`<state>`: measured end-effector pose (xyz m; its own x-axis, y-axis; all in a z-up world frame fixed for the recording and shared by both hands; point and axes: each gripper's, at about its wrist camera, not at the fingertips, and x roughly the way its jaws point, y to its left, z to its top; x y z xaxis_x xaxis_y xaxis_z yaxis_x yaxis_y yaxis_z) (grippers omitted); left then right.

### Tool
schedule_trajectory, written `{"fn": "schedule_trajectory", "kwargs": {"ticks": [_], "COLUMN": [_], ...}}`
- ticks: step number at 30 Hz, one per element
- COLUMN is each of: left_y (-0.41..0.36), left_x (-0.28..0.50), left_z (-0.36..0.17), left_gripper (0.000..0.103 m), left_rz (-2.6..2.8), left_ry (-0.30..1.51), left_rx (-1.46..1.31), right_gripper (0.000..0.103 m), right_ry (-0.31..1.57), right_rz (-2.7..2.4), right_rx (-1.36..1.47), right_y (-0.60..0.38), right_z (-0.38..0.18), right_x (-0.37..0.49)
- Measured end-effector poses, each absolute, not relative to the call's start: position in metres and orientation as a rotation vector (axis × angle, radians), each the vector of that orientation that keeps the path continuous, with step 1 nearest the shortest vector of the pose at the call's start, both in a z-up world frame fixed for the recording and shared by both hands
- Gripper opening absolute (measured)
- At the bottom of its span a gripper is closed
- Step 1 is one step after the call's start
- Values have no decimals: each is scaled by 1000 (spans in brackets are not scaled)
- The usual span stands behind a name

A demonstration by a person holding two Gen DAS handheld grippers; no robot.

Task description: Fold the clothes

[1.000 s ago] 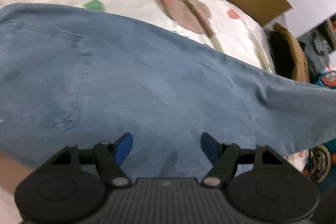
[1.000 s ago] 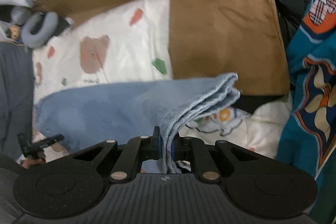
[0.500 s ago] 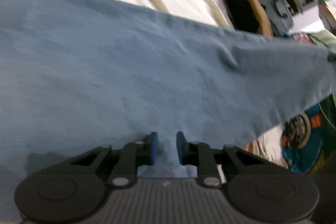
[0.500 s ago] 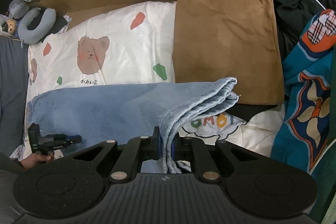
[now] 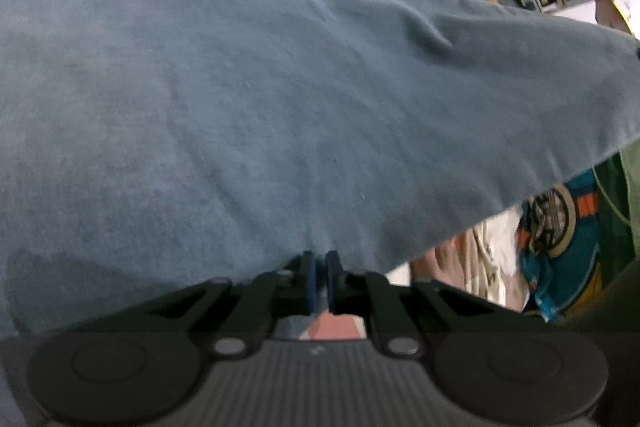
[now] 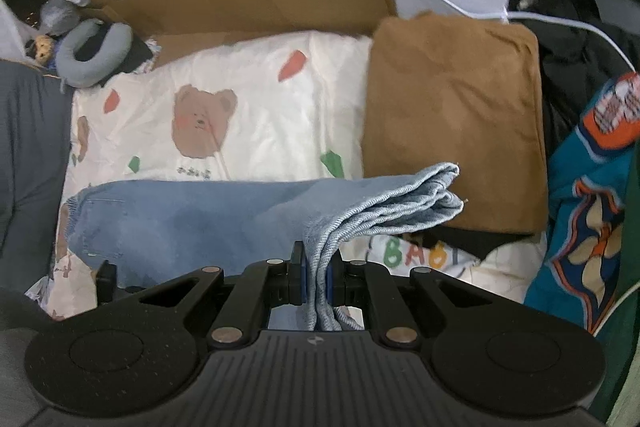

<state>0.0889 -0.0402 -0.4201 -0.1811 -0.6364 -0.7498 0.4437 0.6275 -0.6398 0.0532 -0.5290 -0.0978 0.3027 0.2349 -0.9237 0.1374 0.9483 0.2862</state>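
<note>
Pinching blue jeans (image 6: pixel 192 215): right tool (image 6: pixel 316 273) at hems, left tool (image 5: pixel 319 277) mid-edge.

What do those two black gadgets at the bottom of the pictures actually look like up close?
Both match. The left gripper and the right gripper are matte black plastic, with a ribbed centre panel bearing a small pale logo, a round disc on either side, angled link arms with silver pivot pins, and two narrow fingers faced with blue pads. No cables or sleeves show.
</note>
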Motion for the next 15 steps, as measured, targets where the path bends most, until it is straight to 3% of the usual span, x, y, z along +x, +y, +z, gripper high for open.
{"fn": "schedule_trajectory", "kwargs": {"ticks": [15], "left_y": [-69], "left_x": [142], "left_z": [-418], "left_gripper": [6], "left_rz": [-936], "left_ry": [1329], "left_rx": [-239], "right_gripper": [8], "right_ry": [1217], "right_rz": [103], "right_rx": [301], "right_y": [-492], "right_z": [-54], "right_x": [63]}}
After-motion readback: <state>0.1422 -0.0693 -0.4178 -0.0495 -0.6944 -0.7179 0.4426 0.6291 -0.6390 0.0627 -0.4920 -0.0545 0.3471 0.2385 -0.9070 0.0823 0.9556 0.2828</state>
